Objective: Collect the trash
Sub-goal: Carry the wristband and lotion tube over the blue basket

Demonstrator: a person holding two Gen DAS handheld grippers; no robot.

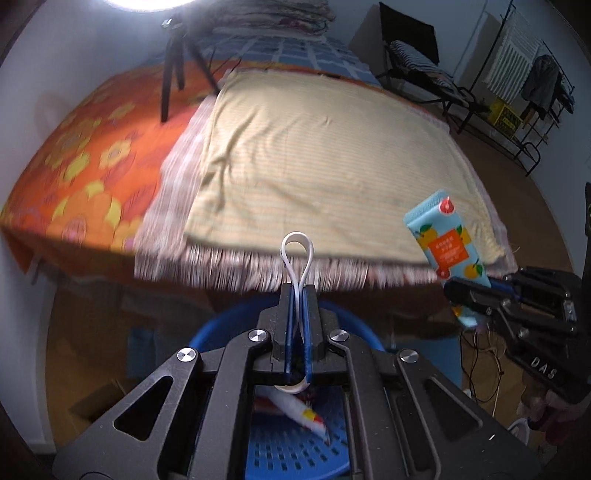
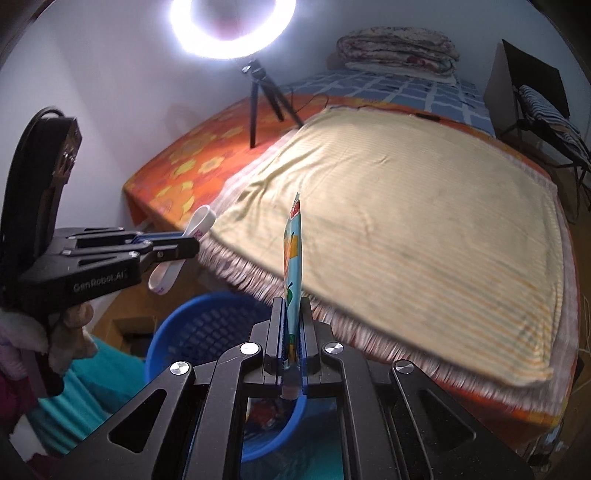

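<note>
In the left wrist view, the left gripper (image 1: pixel 297 291) is clenched on a flattened white paper cup (image 1: pixel 297 254), whose squashed loop sticks up past the fingertips at 12 o'clock. Directly below it, at 6 o'clock, sits a blue perforated basket (image 1: pixel 295 454) holding a white wrapper (image 1: pixel 301 410) and other scraps. At 3 o'clock the right gripper (image 1: pixel 476 291) is grasping a light blue juice carton (image 1: pixel 441 236) printed with oranges, which tilts over the fringed edge of the yellow striped blanket (image 1: pixel 325 158) on the bed (image 1: pixel 74 177).

In the right wrist view, the carton (image 2: pixel 293 258) appears edge-on, pinched upright between the right gripper (image 2: pixel 291 332) fingers, with the basket (image 2: pixel 207 325) at 7 o'clock beneath. The left gripper (image 2: pixel 184 245), at 9 o'clock, carries the cup (image 2: pixel 184 251) above the basket's far rim. A ring light (image 2: pixel 232 26) on a tripod glows at 12 o'clock.
</note>
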